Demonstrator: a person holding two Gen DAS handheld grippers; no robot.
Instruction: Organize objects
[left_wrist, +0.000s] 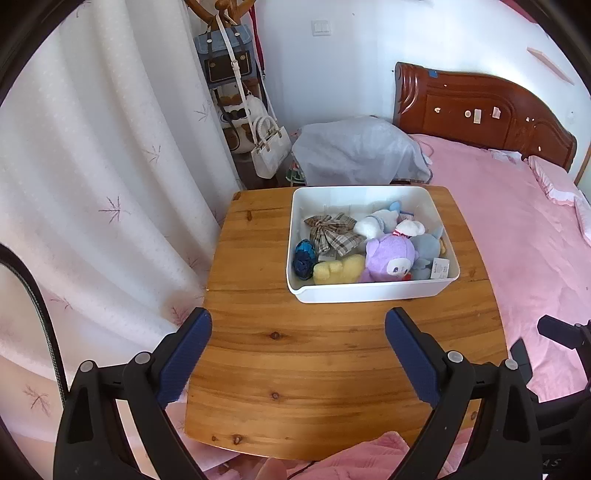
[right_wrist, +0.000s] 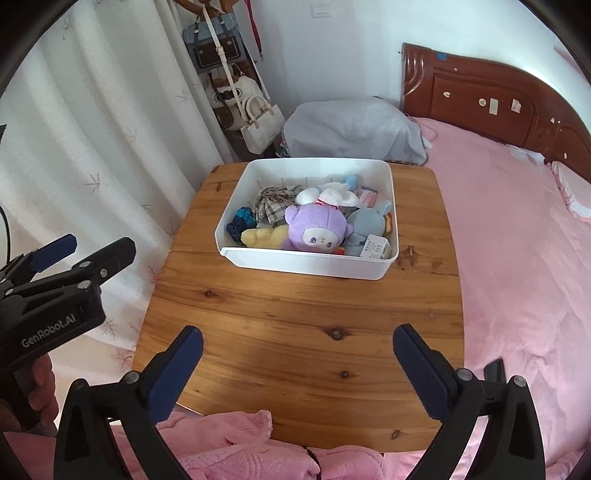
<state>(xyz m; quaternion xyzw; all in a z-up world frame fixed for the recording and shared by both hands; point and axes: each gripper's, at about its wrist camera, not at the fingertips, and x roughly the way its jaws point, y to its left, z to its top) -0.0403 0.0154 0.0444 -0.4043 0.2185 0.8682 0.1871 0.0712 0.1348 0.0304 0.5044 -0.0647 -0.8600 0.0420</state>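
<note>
A white bin (left_wrist: 369, 291) (right_wrist: 306, 264) stands on the far part of a wooden table (left_wrist: 295, 369) (right_wrist: 295, 314). In it lie a purple plush (left_wrist: 389, 256) (right_wrist: 314, 229), a yellow plush (left_wrist: 338, 269) (right_wrist: 262, 236), a grey-blue plush (left_wrist: 426, 247) (right_wrist: 365, 223), a white plush (left_wrist: 373, 225) (right_wrist: 328, 195), a plaid bow (left_wrist: 332, 234) (right_wrist: 273, 203) and a blue item (left_wrist: 304, 256) (right_wrist: 242, 218). My left gripper (left_wrist: 298, 325) is open and empty above the table's near half. My right gripper (right_wrist: 298, 341) is open and empty too. The left gripper also shows in the right wrist view (right_wrist: 99, 245), at the table's left side.
A white curtain (left_wrist: 92, 184) hangs left of the table. A bed with a pink cover (left_wrist: 517, 240) (right_wrist: 517, 240) lies to the right, with a wooden headboard (left_wrist: 480, 103). Bags (left_wrist: 240, 92) hang on a rack behind the table. A grey covered bundle (left_wrist: 358, 151) sits beyond the bin.
</note>
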